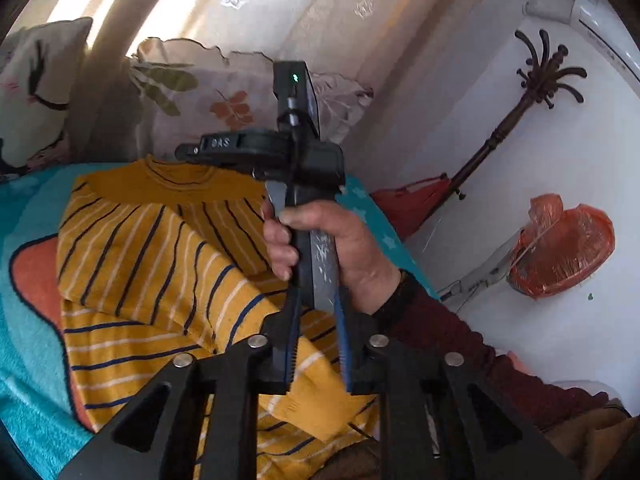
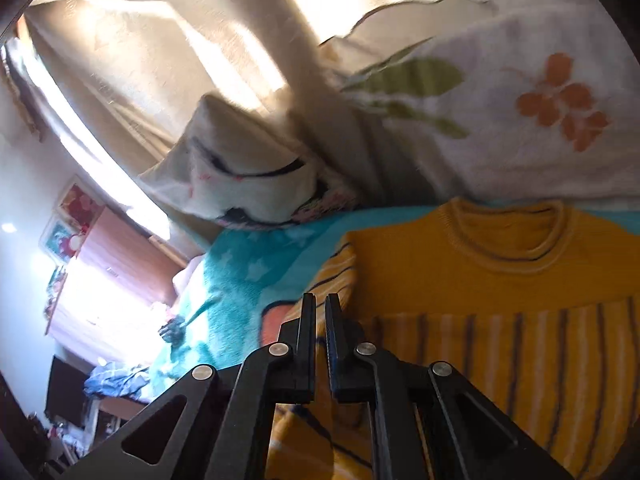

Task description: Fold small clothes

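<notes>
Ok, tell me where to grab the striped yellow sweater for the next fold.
Probably the free corner of the folded-over sleeve, just ahead of the left gripper. It lies on top of the yellow sweater with an exposed edge, so come in low from the near side and pinch that edge.

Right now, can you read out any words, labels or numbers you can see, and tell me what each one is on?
"DAS": raised letters on the black clamp of the right gripper's handle, seen from the left wrist camera; the first letter is not certain.
Lettering on the white air conditioner: too blurred and small to read.
Pictures on the wall in the right wrist view: no legible text.
Yellow striped sweater: no print or label visible.
</notes>
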The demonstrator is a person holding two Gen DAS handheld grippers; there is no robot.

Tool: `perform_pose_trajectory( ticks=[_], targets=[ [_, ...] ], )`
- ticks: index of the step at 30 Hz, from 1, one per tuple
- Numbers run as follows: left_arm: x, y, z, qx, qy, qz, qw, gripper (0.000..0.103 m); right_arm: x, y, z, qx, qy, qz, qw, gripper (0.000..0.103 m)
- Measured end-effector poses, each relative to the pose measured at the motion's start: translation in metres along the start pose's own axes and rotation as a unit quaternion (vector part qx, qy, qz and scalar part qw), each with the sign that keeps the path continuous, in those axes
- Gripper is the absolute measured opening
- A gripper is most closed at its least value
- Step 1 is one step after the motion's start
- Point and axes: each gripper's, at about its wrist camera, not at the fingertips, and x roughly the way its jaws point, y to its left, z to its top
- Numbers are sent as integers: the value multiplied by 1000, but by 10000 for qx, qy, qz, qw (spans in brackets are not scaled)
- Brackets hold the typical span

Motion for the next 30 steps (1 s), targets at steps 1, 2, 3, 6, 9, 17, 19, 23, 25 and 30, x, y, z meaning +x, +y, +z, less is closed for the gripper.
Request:
perform_pose_trajectory(
  ticks=[1,2,3,6,9,17,19,23,25,30],
  targets=[
    [12,-3,0,46,89,60,9999,27,-1,-18,6,-16,-34,-512,9987,26],
    [20,-5,-1,74,156,126,9998,27,-1,-35,9,31,8,-950,9955,53],
    [25,-4,-3,91,200,171,9996,29,-5,-54,7,197,37,-1217,9924,56],
    [22,11,-11,-20,129,464,9988,43,-26,-91,-14,748,219,-443,9960,56],
    [12,39,-19,-315,-37,1076,9937,46,-41,-89,-54,751,662,462,9939,56],
    [-21,96,-53,-1312,-364,1497,9793,46,-41,-43,-157,-699,1666,56,9835,58],
    [-28,100,-57,-1426,-453,1498,9773,46,-32,-38,-174,-801,1808,-42,9802,58],
    [-36,100,-62,-1436,-549,1485,9769,46,-36,-28,-178,-968,1681,24,9810,4],
    [-39,98,-62,-1404,-590,1492,9770,46,-55,-30,-165,-953,1380,85,9858,4],
    [-41,106,-64,-1522,-665,1483,9749,49,-108,-44,-107,-806,267,-477,9952,4]
  ],
)
